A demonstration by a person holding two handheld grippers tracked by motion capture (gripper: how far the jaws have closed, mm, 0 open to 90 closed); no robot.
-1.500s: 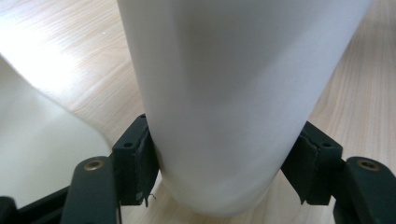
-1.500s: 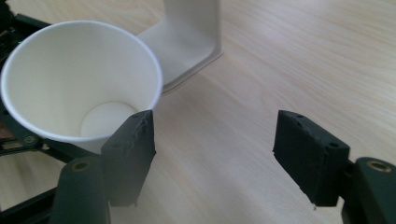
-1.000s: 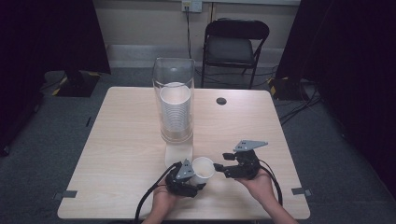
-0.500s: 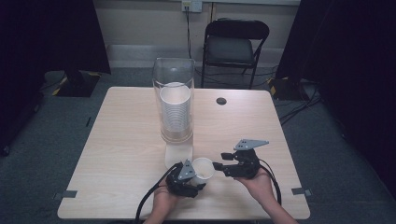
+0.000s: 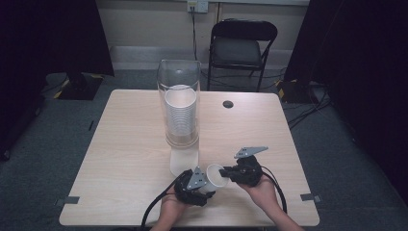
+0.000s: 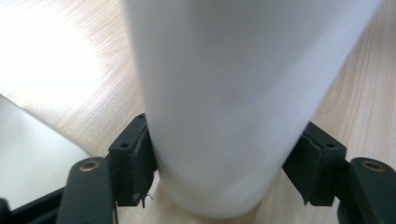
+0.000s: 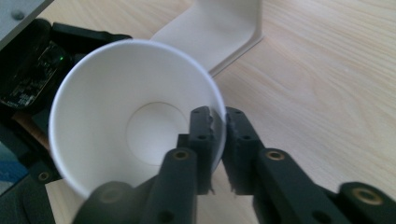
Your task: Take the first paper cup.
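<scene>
a white paper cup (image 5: 215,174) lies tipped on its side near the front edge of the desk (image 5: 120,144), just in front of the tall clear cup holder (image 5: 179,103) and a little to its right. the left hand-held gripper (image 5: 193,188) has the bottom part of the cup between its two black pads, one pad on each side, both touching the cup wall. its jaws have just been opening a little, and the cup sits between them in the left gripper view (image 6: 233,93). the right hand-held gripper (image 5: 230,173) pinches the rim of the same cup. in the right gripper view one pad is inside the cup (image 7: 135,140) and the other pad is outside, with the thin paper wall squeezed between them. its jaws have just been closing and are now very narrow, tight on the rim. the cup's open mouth faces the right hand-held gripper. the two hand-held grippers are close together, with the cup between them. the cup holder stands upright in the middle of the desk with a stack of white cups (image 5: 181,115) inside it. its flat white foot (image 5: 183,161) reaches toward the held cup. a small dark round spot (image 5: 227,104) sits on the desk to the right of the cup holder. a black chair (image 5: 243,48) stands behind the desk, past the cup holder.
</scene>
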